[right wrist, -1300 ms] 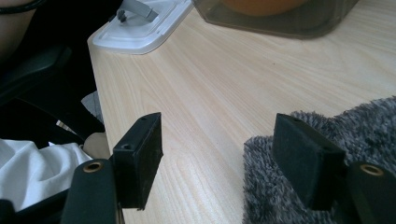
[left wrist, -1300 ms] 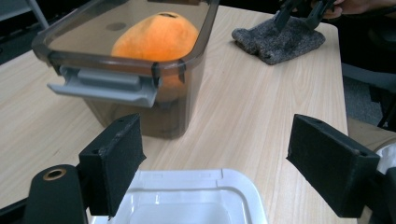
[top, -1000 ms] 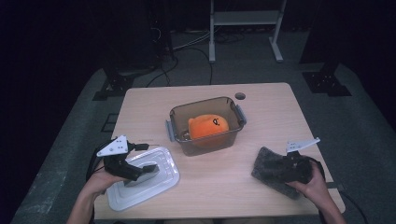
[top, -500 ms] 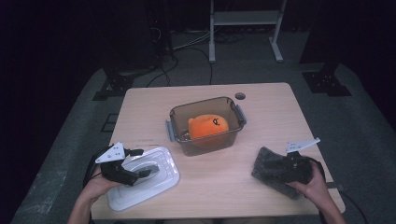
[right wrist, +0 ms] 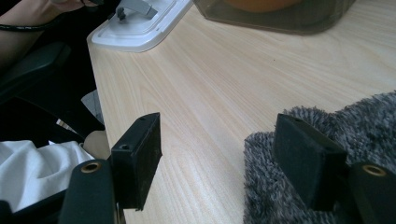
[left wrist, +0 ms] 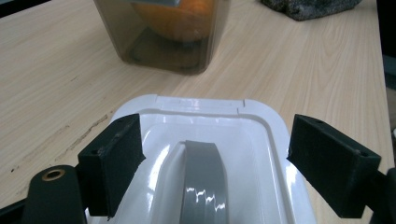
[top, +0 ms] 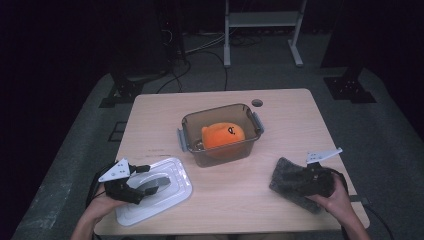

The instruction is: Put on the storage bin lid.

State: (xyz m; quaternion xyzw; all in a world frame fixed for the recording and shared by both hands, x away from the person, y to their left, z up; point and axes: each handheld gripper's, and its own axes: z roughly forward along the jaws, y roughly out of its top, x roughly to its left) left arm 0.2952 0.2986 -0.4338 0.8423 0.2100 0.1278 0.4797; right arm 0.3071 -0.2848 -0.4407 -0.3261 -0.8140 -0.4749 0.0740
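Table edge point(top: 235, 231) just beside white lid point(top: 170, 202)

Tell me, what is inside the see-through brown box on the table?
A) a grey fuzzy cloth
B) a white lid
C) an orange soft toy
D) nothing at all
C: the high view shows the orange soft toy sitting inside the brown box, while the white lid and the grey fuzzy cloth lie apart from it on the table.
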